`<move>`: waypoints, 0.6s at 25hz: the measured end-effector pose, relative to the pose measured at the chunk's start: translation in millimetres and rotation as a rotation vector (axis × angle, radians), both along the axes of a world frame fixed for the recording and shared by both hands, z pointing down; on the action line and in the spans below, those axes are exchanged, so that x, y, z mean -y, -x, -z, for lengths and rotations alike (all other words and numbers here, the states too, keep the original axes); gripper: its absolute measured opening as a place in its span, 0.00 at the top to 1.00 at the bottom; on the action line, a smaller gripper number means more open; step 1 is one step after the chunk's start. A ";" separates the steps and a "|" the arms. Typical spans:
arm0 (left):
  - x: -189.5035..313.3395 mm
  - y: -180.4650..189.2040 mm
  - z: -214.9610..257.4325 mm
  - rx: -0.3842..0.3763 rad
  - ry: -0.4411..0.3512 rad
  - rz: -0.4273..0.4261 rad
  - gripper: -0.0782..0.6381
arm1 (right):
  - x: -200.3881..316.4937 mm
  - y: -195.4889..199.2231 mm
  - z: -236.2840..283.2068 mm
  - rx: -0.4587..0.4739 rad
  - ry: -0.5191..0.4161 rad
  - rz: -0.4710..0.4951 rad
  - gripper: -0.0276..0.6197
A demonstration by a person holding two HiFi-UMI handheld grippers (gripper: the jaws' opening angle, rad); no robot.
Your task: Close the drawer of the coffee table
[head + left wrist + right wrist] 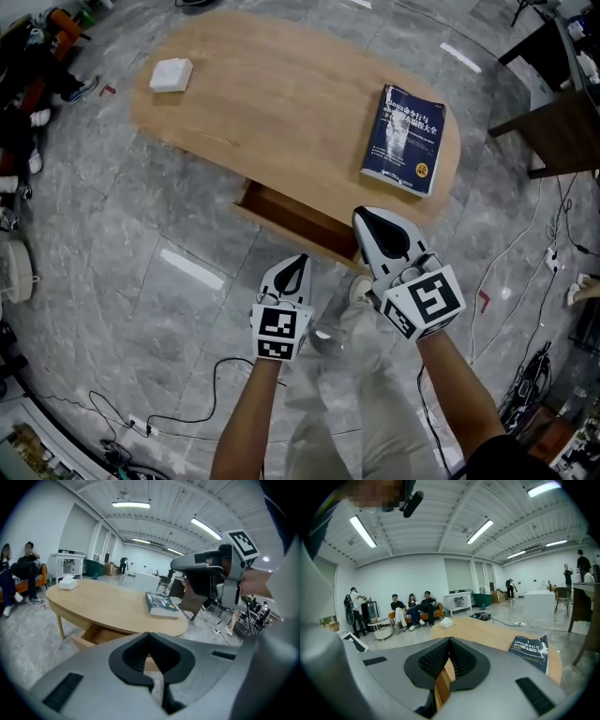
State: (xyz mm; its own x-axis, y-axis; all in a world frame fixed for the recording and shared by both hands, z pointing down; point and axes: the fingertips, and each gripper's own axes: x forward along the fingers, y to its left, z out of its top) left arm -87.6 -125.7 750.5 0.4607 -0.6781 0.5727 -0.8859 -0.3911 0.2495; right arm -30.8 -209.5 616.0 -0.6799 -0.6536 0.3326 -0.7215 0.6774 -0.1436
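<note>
The oval wooden coffee table (272,94) has its drawer (292,221) pulled out on the near side, and the head view shows the drawer's inside. My left gripper (301,259) hovers shut over the floor just in front of the drawer, apart from it. The left gripper (149,634) looks across at the drawer (89,638) below the tabletop. My right gripper (365,216) is shut and held higher, over the drawer's right front corner. In the right gripper view, the right gripper (450,640) shows only a strip of wood behind its jaws.
A dark blue book (404,139) and a white tissue box (172,74) lie on the tabletop. A dark chair (555,131) stands at the right. Cables (187,412) trail over the grey floor, and clutter (33,66) lines the left. People sit on a sofa (412,606) far behind.
</note>
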 end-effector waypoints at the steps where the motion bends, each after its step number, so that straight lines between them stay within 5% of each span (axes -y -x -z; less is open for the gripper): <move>1: 0.5 -0.5 -7.2 0.006 0.008 -0.004 0.89 | 0.7 -0.5 -1.7 0.002 0.001 -0.001 0.94; 15: 6.1 2.2 -82.8 0.031 0.114 -0.021 0.89 | 4.0 -4.9 -36.5 -0.005 0.021 0.001 0.94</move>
State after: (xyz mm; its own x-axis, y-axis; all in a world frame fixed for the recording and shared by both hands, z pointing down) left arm -89.8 -131.8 833.3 0.4550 -0.5984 0.6595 -0.8857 -0.3804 0.2660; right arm -25.9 -213.6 652.5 -0.6790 -0.6454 0.3499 -0.7213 0.6753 -0.1540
